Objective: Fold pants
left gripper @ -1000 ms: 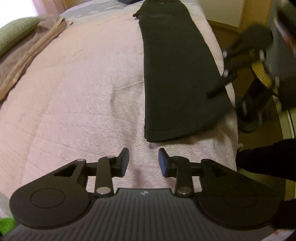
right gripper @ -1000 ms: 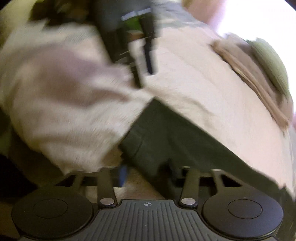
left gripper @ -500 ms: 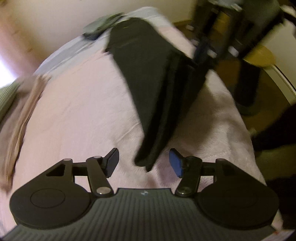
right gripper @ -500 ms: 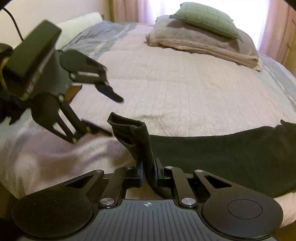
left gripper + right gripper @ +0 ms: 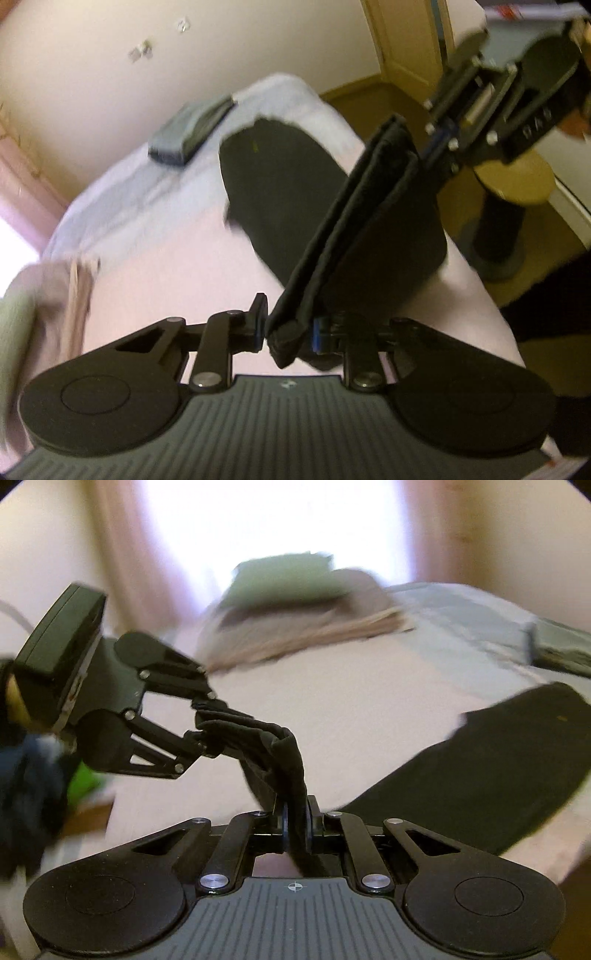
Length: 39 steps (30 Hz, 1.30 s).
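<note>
While both corners of the hem hang lifted above the bed (image 5: 155, 266), expect the main hazards to come from grip security and fabric tension.

Left gripper (image 5: 286, 328): jaws closing on the near corner of the black pants (image 5: 369, 229), cloth bunched between the pads, with a small tail hanging below. Right gripper (image 5: 295, 821): jaws pinched nearly together on the other corner, fabric clamped between the pads.

Location of the pants: hem end raised and stretched between the two grippers; waist end flat on the pink bedspread, near the bed's far edge and the folded grey item (image 5: 192, 127).

Possible faults:
- Slip from the left gripper if lifted further before the jaws finish closing; shallow bite on a thick hem.
- Uneven fold if one corner travels ahead of the other; skewed edges at the waist.
- Dragging of the waist end across the bedspread if pulled taut rather than carried over in an arc.
- Slide of the pants off the bed edge beside the round stool (image 5: 513, 184).
</note>
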Available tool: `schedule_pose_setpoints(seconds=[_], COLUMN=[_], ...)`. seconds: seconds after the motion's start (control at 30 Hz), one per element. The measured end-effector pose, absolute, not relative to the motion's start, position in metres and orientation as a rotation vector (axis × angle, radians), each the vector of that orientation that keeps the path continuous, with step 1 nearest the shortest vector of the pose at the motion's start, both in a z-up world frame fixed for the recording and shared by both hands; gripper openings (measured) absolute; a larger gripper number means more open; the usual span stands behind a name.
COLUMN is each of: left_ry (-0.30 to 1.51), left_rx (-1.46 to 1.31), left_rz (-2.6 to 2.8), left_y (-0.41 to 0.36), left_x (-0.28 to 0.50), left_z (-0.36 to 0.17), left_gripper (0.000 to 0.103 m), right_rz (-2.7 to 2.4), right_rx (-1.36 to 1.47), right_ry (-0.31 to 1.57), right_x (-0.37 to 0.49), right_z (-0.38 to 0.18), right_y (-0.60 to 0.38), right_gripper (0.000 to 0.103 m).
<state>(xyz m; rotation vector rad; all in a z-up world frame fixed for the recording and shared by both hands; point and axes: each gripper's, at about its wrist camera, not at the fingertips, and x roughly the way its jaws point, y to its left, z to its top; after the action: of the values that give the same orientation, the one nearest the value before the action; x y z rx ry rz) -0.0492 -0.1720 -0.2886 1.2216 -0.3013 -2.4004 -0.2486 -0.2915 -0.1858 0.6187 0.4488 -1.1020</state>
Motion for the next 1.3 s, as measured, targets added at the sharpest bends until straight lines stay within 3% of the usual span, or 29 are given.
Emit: schedule_pose_setpoints(seconds=[0.1, 0.23, 0.4, 0.5, 0.7, 0.83, 1.0, 1.17, 1.3], left_ry=[-0.318, -0.306, -0.019, 0.182, 0.448, 0.452, 0.436, 0.319, 0.320], left_rx=[1.228, 1.271, 1.326, 1.399, 1.526, 1.496, 1.492, 1.475, 1.408], left_rz=[-2.432, -2.409, -2.289, -2.237, -2.228, -2.255, -2.249, -2.317, -2.406], left_y=[-0.223, -0.295, -0.380, -0.396, -0.384, -0.377, -0.369, -0.352, -0.334], left_x=[-0.121, -0.215, -0.264, -0.259, -0.259, -0.258, -0.252, -0.219, -0.178], left_z=[-0.271, -0.287, -0.347, -0.386, -0.439, -0.451, -0.464, -0.444, -0.427], left_gripper=[0.020, 0.026, 0.025, 0.025, 0.025, 0.025, 0.025, 0.025, 0.025], right_rz=[-1.193, -1.291, -1.336, -1.314, -1.300, -1.266, -1.317, -1.470, -1.508], right_rx=[0.691, 0.818, 1.165, 1.368, 1.458, 1.374, 1.416, 1.305, 1.252], right_ry=[0.326, 0.195, 0.157, 0.181, 0.048, -0.027, 0.099, 0.155, 0.118], right_x=[-0.314, -0.409, -0.516, -0.542, -0.564, -0.578, -0.585, -0.572, -0.535], right_z=[-0.169, -0.178, -0.282, -0.343, -0.354, -0.337, -0.367, -0.333, -0.300], right_y=[-0.319, -0.365, -0.441, -0.458, -0.443, -0.443, -0.438, -0.406, -0.370], right_gripper=[0.005, 0.004, 0.005, 0.015, 0.012, 0.009, 0.010, 0.026, 0.027])
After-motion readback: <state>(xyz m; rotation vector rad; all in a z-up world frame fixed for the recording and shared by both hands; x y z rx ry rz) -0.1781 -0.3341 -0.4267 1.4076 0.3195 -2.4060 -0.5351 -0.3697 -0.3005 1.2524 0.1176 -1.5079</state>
